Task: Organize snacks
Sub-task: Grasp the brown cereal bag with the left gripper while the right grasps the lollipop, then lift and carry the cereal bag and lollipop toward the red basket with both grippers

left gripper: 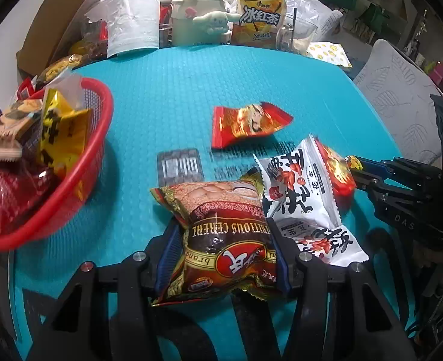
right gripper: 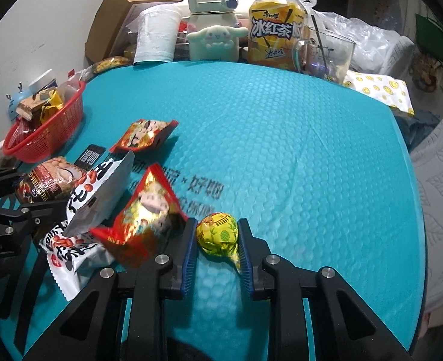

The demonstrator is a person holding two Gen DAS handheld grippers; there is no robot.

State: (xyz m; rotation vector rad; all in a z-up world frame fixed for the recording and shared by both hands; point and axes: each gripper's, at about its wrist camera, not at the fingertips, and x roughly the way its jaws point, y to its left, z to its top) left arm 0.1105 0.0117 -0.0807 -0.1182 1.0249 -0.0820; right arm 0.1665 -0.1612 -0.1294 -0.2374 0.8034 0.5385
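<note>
The left gripper (left gripper: 224, 258) jaws clamp a brown cereal packet (left gripper: 221, 237) near the near edge of the teal tabletop (right gripper: 296, 150), while the right gripper (right gripper: 216, 242) jaws hold a yellow wrapped candy (right gripper: 218, 236) between them; a red basket (left gripper: 80, 162) sits at the left edge.

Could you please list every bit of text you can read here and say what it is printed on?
"冰红茶": tea bottle label.
"TIOUS CEREAL", partly hidden: brown cereal pack in the left tongs.
"DAS": right tongs body.
White peanut packs, mat print, yellow sweet: too blurred to read.
</note>
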